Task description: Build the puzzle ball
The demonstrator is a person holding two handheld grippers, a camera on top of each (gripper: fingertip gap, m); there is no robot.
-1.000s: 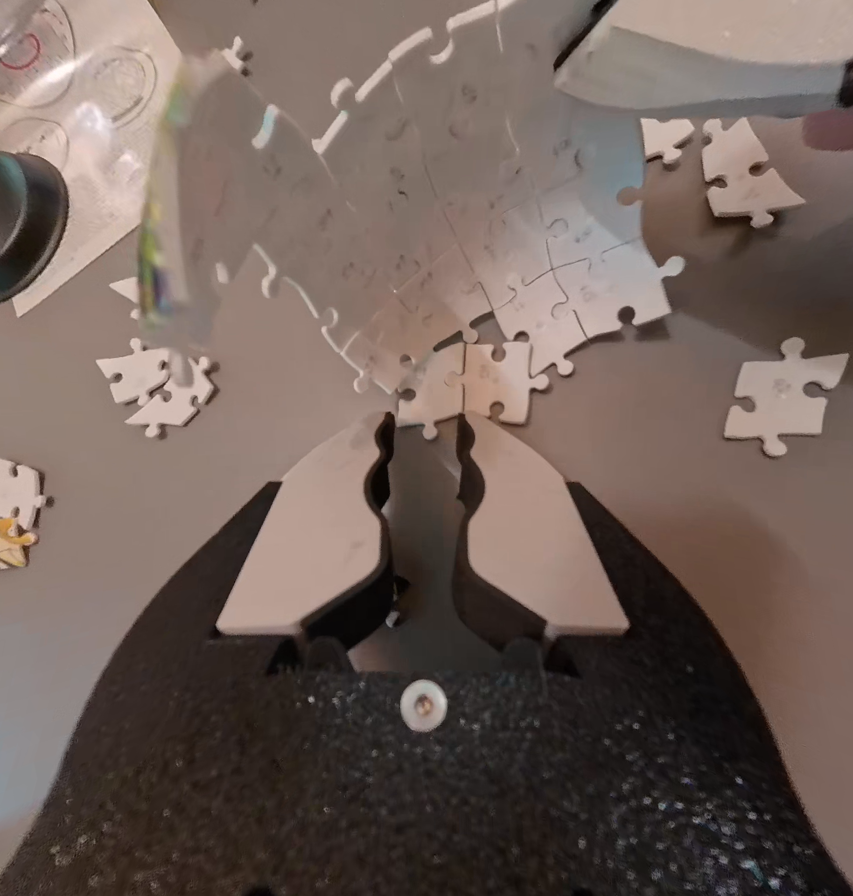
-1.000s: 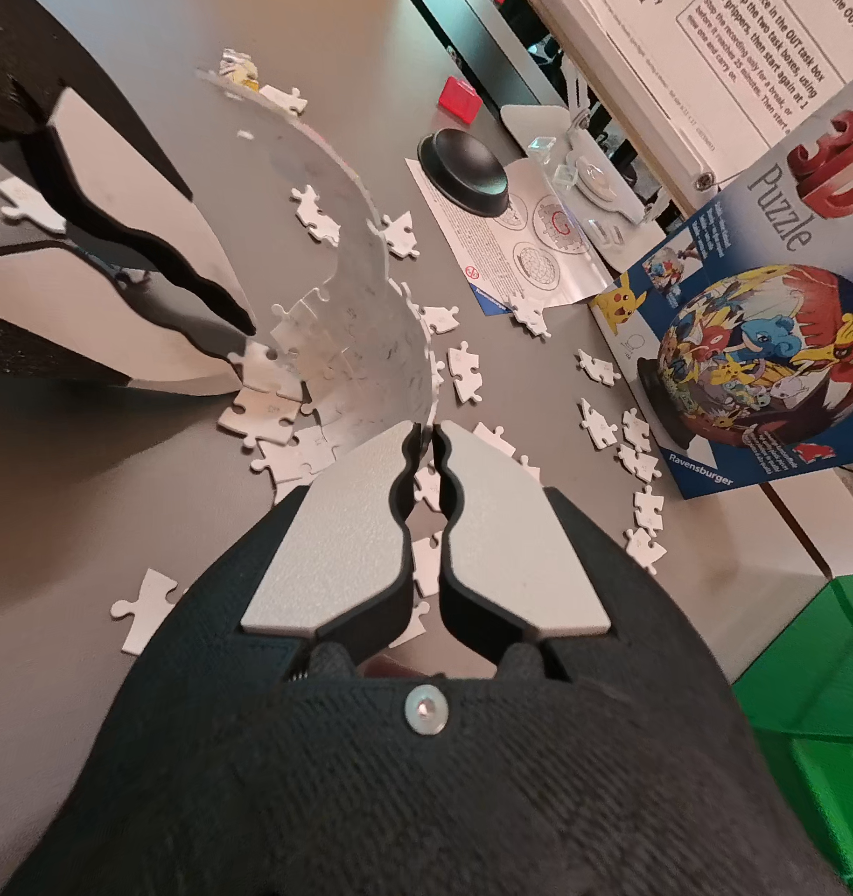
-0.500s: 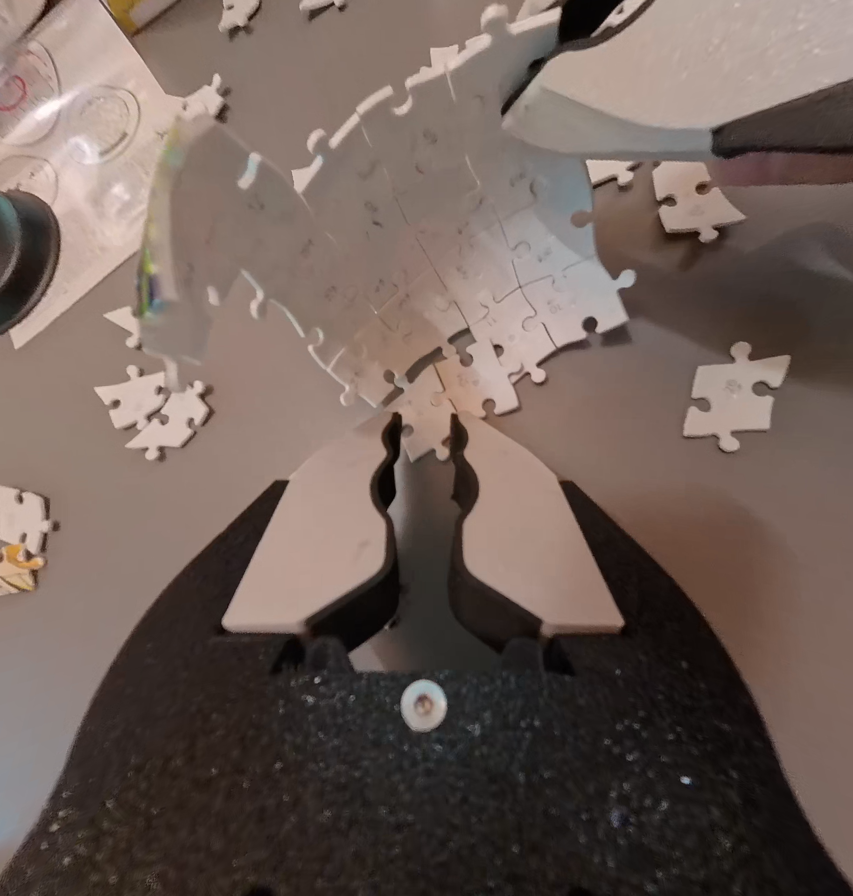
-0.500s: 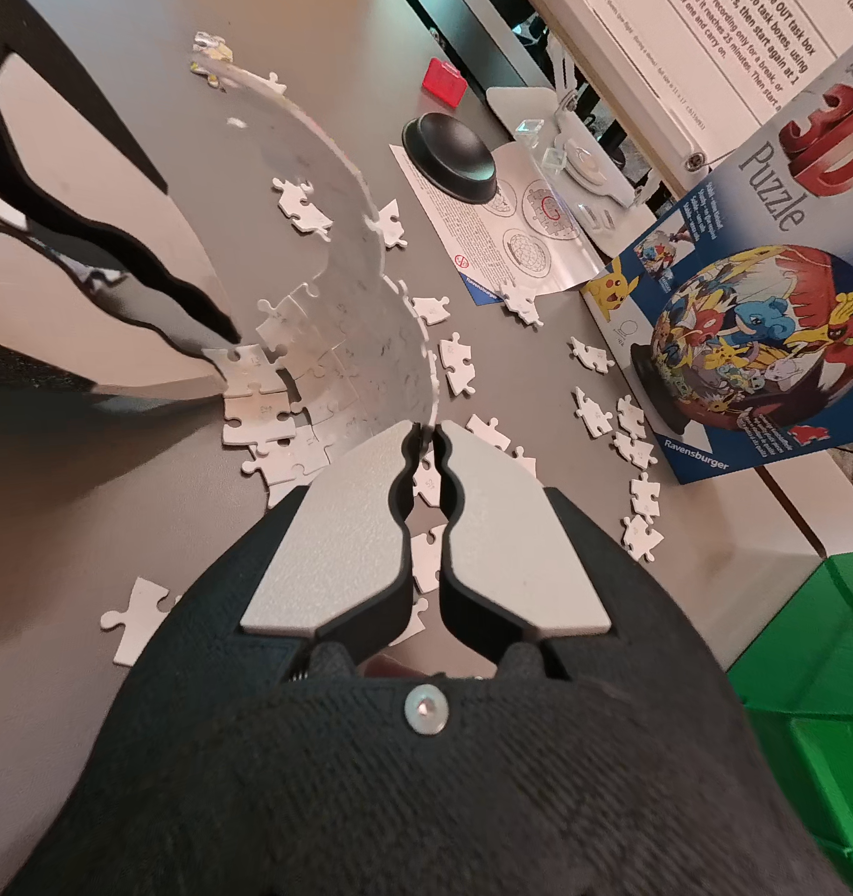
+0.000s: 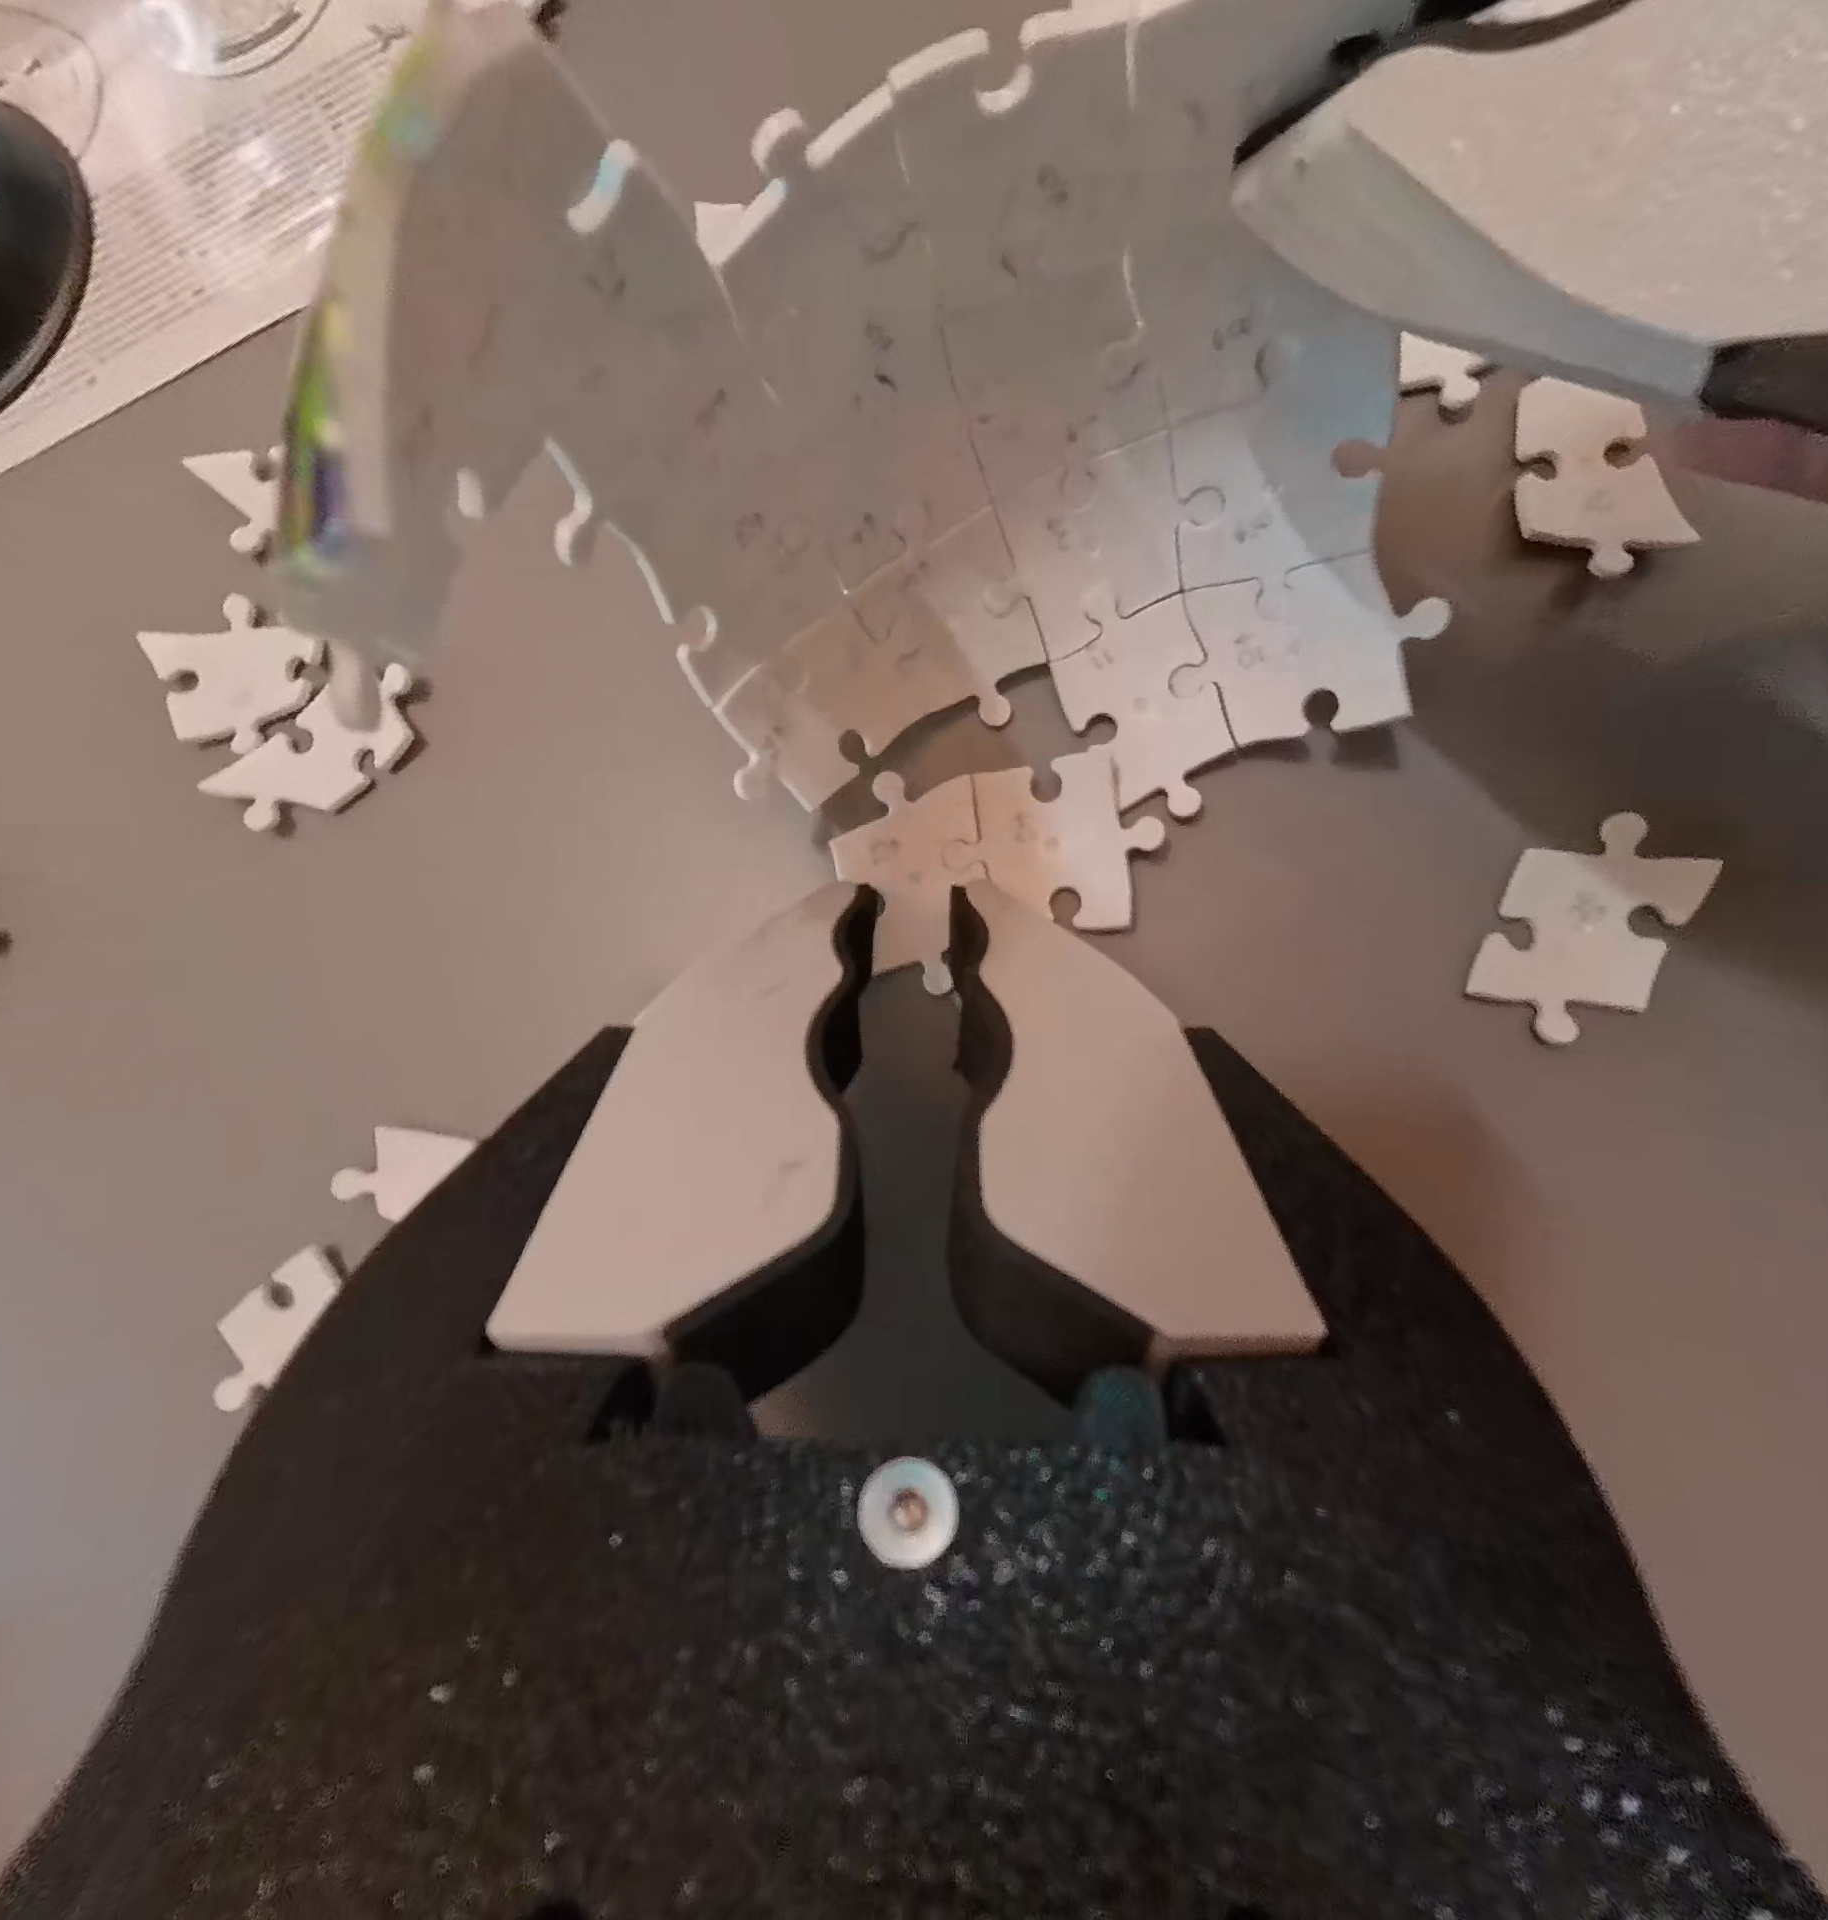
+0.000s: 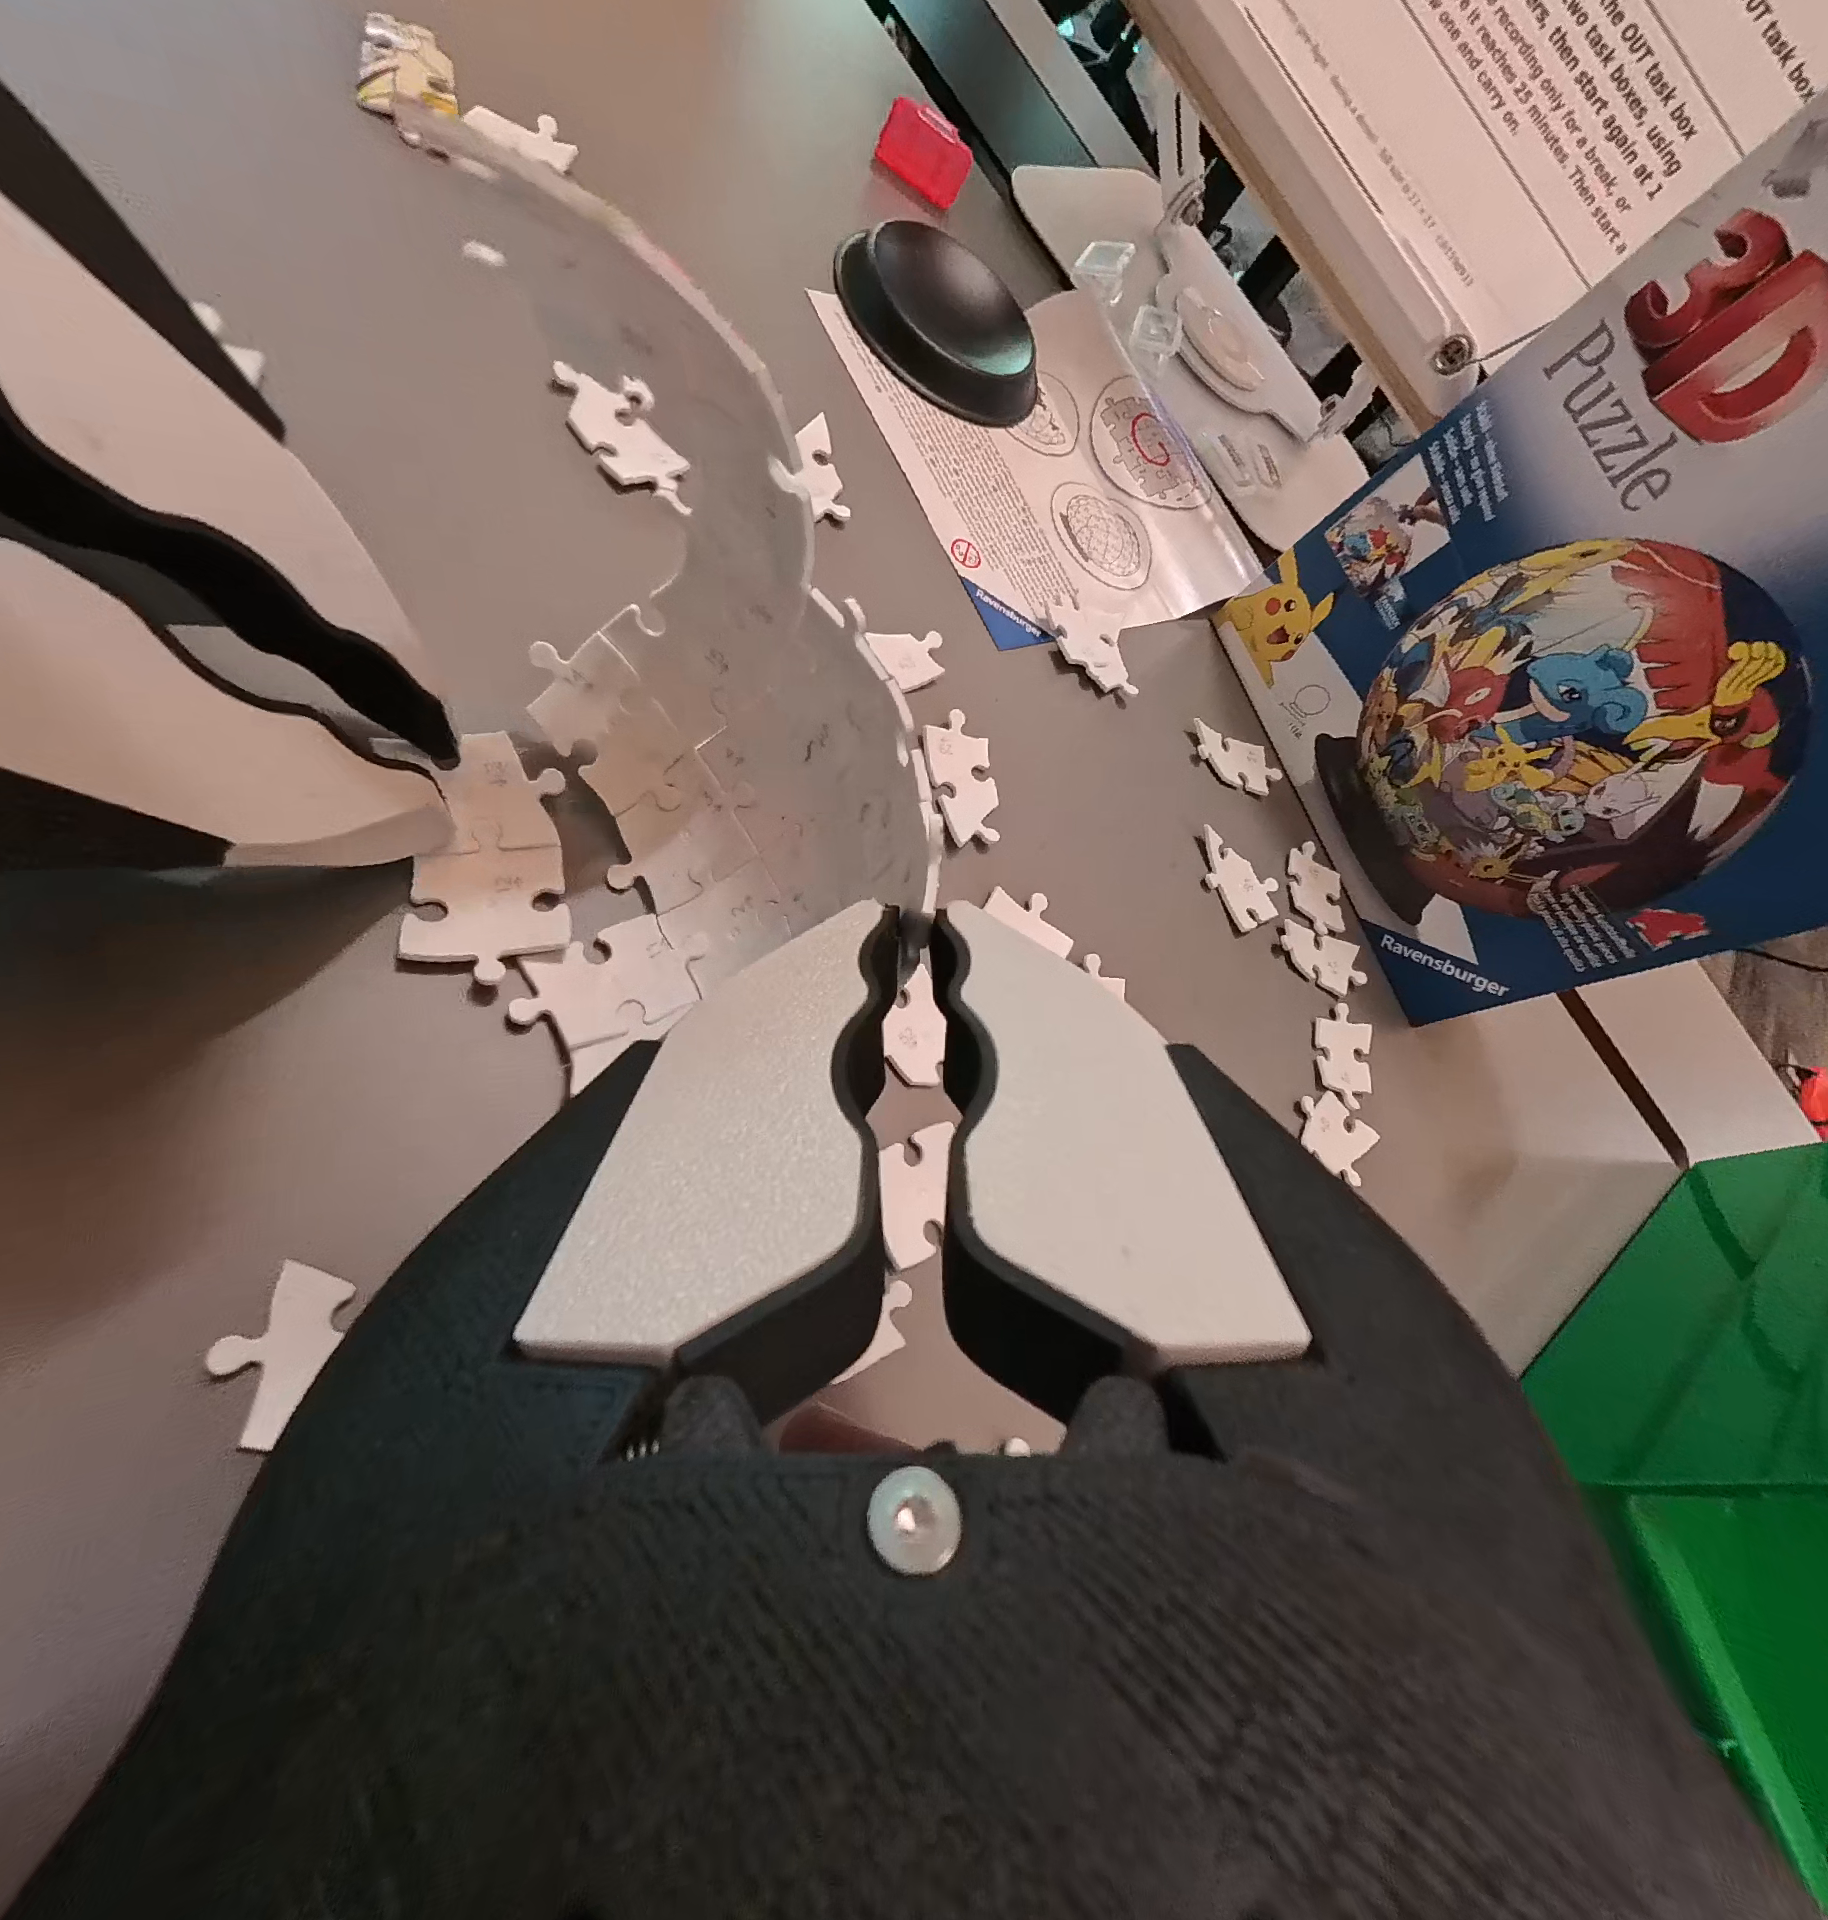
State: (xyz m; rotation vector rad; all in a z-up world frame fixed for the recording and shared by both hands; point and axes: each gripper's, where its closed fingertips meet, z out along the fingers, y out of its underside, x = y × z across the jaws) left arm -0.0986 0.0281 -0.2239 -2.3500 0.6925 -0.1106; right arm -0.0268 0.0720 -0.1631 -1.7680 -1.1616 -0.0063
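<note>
A curved shell of joined white puzzle pieces (image 5: 1045, 416) stands on the grey table, inner side facing the left wrist view; it also shows in the right wrist view (image 6: 744, 727). My right gripper (image 6: 915, 920) is shut on the shell's near edge, and its finger (image 5: 1461, 187) shows at the top right of the left wrist view. My left gripper (image 5: 910, 914) is shut on a joined pair of pieces (image 5: 1035, 842) at the shell's lower rim, with a thin curved gap between pair and shell. In the right wrist view, the left gripper (image 6: 427, 743) and the pair (image 6: 494, 831) are at the left.
Loose white pieces (image 6: 1242, 883) lie scattered around the shell, one to its right (image 5: 1585, 935). A black round stand (image 6: 941, 322) sits on an instruction sheet (image 6: 1045, 499). The puzzle box (image 6: 1575, 727) stands at the right, with a green bin (image 6: 1720, 1455) below it. One gripper's finger ends stand about 10 cm off the other's.
My left gripper moved up to the joined pair and its fingers narrowed onto it. The right gripper kept its hold and the shell shifted slightly.
</note>
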